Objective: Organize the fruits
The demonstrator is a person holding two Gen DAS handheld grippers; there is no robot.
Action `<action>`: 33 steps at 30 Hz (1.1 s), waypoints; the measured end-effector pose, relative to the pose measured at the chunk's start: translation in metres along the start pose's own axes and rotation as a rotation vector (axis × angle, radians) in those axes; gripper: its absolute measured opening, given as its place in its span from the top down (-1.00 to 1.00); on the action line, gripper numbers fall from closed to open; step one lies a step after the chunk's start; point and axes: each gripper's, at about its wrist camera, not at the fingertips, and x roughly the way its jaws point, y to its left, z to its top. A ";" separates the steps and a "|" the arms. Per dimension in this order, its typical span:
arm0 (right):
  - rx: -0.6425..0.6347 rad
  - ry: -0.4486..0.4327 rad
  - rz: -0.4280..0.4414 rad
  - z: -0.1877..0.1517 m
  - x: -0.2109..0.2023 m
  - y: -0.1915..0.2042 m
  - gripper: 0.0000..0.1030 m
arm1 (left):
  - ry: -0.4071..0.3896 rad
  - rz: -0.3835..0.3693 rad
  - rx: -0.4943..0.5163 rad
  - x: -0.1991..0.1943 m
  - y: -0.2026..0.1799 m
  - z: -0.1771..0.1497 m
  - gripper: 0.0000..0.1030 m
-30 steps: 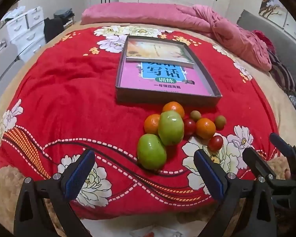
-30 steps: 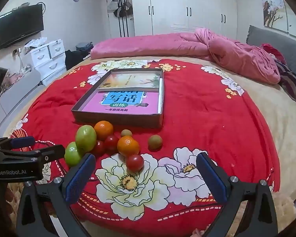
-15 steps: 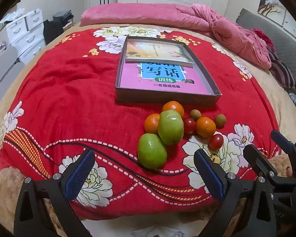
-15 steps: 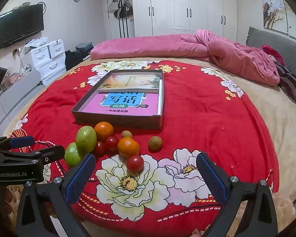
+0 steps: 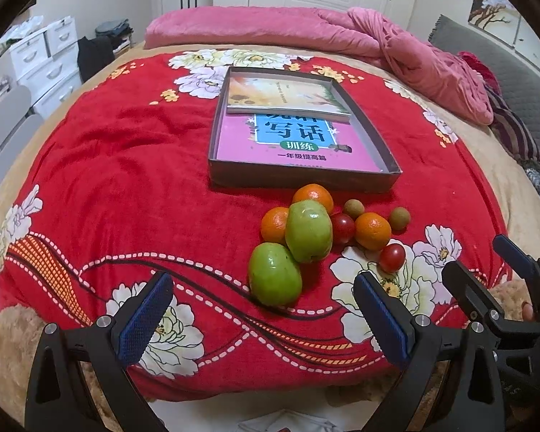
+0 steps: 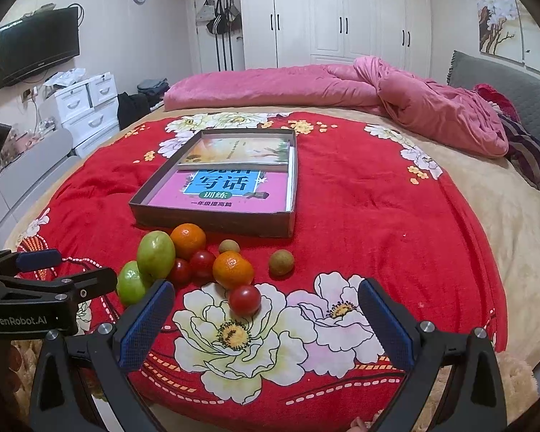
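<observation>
hand-held gripper [image 5: 262,315] before green fruit [image 5: 274,279]

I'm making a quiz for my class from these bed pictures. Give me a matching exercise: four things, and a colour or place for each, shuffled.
Things:
1. near apple
2. lone longan
3. pink book
4. folded quilt

Descriptions:
A. pink, at the far end of the bed
B. green, nearest the left gripper
C. brownish, apart from the cluster
D. inside the shallow box

Pairs: 1-B, 2-C, 3-D, 4-A
</observation>
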 end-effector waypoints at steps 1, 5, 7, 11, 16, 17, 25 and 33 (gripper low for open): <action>-0.001 0.000 0.001 0.000 0.000 0.000 -0.99 | 0.000 0.000 0.001 0.000 0.000 0.000 -0.94; -0.004 -0.001 0.001 0.000 0.000 0.000 -0.99 | -0.004 0.003 0.003 0.000 -0.001 0.000 -0.94; -0.005 -0.001 0.002 0.001 0.000 -0.001 -0.99 | -0.004 0.002 0.003 -0.001 -0.001 0.000 -0.94; -0.006 0.000 0.002 0.001 0.000 0.000 -0.99 | -0.007 0.003 0.006 -0.001 -0.001 0.000 -0.94; -0.008 0.000 0.001 0.000 0.001 0.001 -0.99 | -0.009 0.005 0.006 -0.001 -0.002 0.000 -0.94; -0.007 -0.001 0.001 0.000 0.001 0.001 -0.99 | -0.008 0.004 0.006 -0.001 -0.002 0.000 -0.94; -0.008 -0.002 0.001 0.000 0.001 0.001 -0.99 | -0.011 0.003 0.005 -0.003 -0.001 0.001 -0.94; -0.006 0.000 0.002 0.000 0.001 0.001 -0.99 | 0.001 -0.003 -0.001 0.002 0.002 0.000 -0.94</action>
